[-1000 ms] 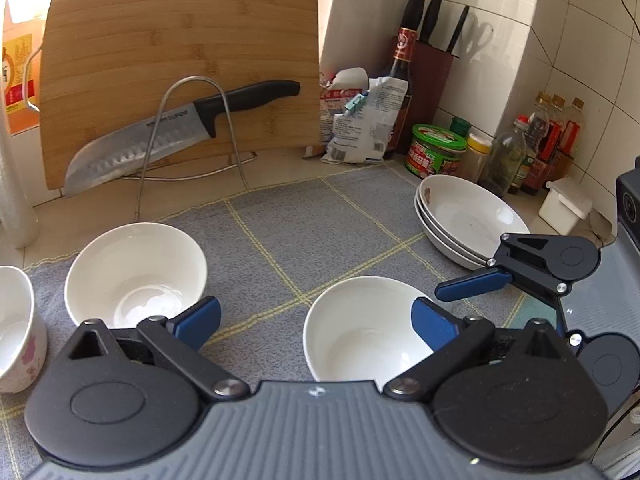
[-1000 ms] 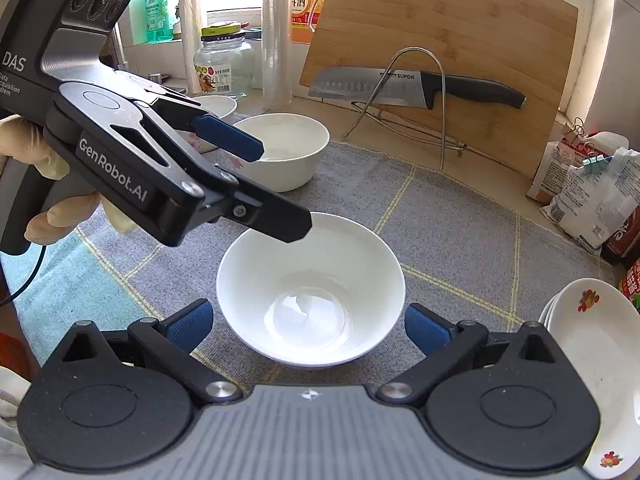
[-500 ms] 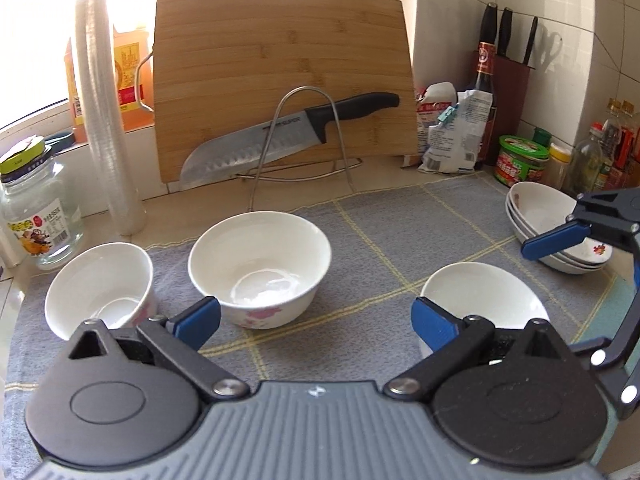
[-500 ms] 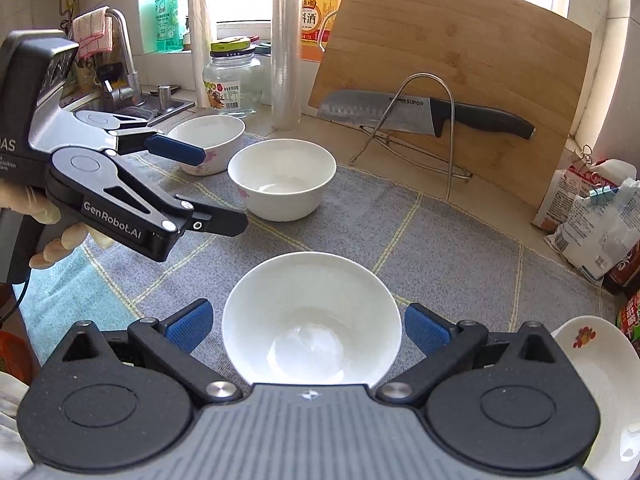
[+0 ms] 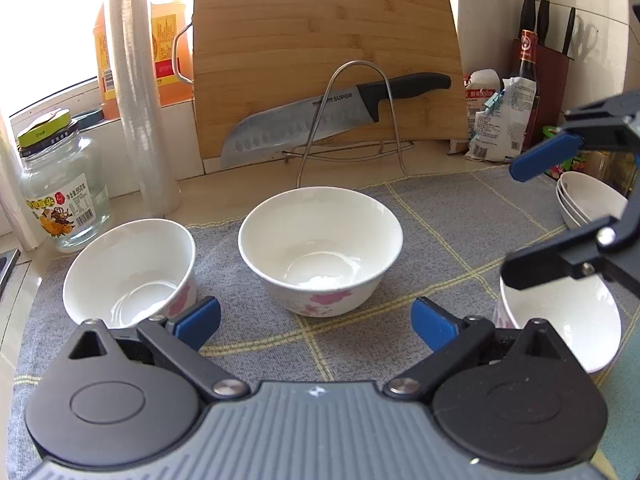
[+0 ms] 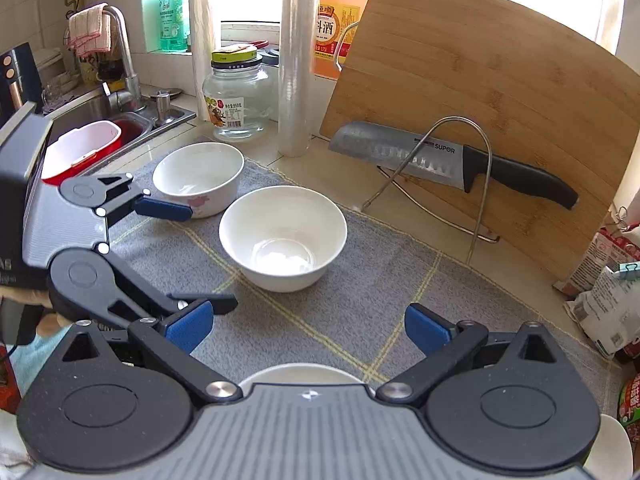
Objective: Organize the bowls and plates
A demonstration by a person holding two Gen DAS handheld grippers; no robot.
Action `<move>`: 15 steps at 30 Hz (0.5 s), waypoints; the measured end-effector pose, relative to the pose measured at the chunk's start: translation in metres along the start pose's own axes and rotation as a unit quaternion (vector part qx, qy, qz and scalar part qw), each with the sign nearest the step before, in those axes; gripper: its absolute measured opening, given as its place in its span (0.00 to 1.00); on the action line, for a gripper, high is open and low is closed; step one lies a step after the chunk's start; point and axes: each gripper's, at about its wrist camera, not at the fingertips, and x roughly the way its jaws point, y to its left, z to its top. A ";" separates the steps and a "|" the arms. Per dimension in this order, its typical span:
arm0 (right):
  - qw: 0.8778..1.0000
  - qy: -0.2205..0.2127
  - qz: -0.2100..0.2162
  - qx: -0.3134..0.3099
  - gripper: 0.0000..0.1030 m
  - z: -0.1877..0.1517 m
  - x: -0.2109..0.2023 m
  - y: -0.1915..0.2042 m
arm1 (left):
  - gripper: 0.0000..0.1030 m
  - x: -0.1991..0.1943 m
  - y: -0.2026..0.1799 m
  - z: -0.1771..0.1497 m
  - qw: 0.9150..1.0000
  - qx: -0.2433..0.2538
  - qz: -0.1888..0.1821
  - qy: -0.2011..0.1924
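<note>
White porcelain bowls sit mouth-up on the grey checked mat: a flower-printed bowl at centre, a taller floral cup-bowl at its 9 o'clock, a plain bowl at 4 o'clock half hidden by the right gripper, and stacked plates at 2 o'clock, cut off. Round, they show no long axis. Both the left gripper and the right gripper stand wide apart, empty; in the right wrist view only the plain bowl's rim shows.
</note>
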 end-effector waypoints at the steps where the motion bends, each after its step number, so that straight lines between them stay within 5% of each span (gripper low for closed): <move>1: 1.000 0.001 0.000 0.004 1.00 0.006 0.004 -0.001 | 0.98 0.003 -0.001 0.000 1.000 0.005 0.002 0.000; 12: 0.999 0.020 0.024 0.018 0.98 0.045 0.051 -0.004 | 0.98 0.023 -0.004 0.002 1.000 0.023 0.015 -0.002; 15: 0.999 0.032 0.032 0.027 0.91 0.051 0.066 -0.008 | 0.98 0.028 -0.005 0.003 1.000 0.023 0.020 -0.002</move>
